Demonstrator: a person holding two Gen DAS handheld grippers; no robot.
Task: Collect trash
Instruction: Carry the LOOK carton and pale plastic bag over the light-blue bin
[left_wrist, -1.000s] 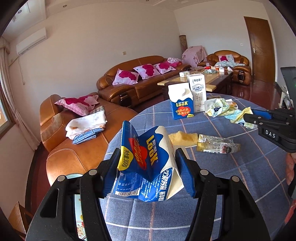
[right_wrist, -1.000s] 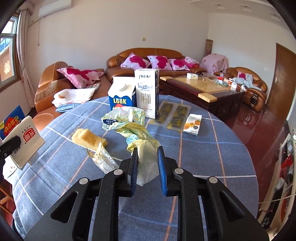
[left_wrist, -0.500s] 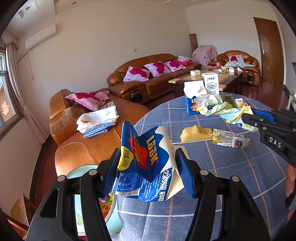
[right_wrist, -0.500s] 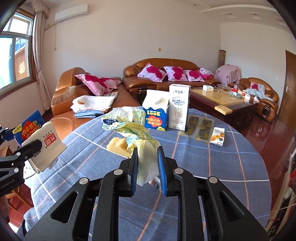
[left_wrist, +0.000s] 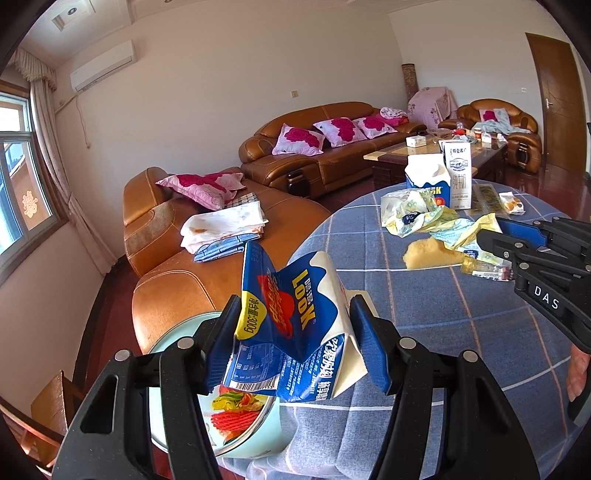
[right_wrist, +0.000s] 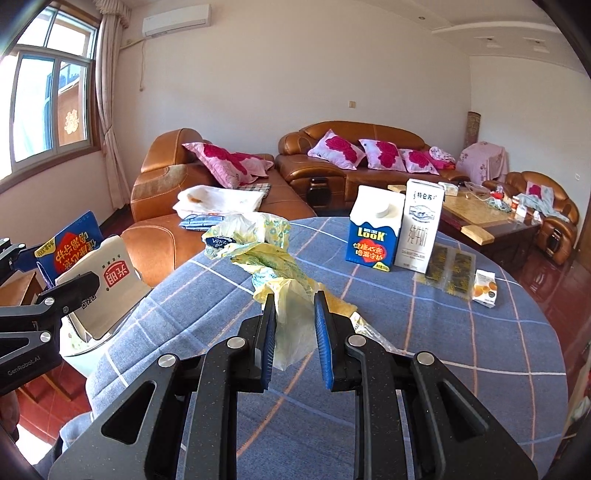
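The left gripper (left_wrist: 293, 345) pinches a crumpled blue-and-white LOOK carton (left_wrist: 291, 328) between its blue pads, jaws closed onto the carton's sides. It hangs past the table's near-left edge, above a pale green bin (left_wrist: 255, 428) holding colourful wrappers. The right gripper (right_wrist: 294, 334) has its jaws drawn narrowly together on a yellowish plastic bag (right_wrist: 293, 325), which trails toward the table's left edge into a bundle of crumpled wrappers (right_wrist: 251, 236). Beside the right gripper's pads, a yellow sponge-like piece (left_wrist: 430, 254) lies on the blue checked tablecloth (right_wrist: 424, 354), touching a clear wrapper (left_wrist: 487, 267). Toward the table's far edge an upright LOOK carton (right_wrist: 375, 229) stands against a tall white milk carton (right_wrist: 421, 225). Just right of those lie two dark sachets (right_wrist: 448, 273) and a small white packet (right_wrist: 484, 288). Brown leather sofas (right_wrist: 354, 166) with pink cushions stand beyond the table.
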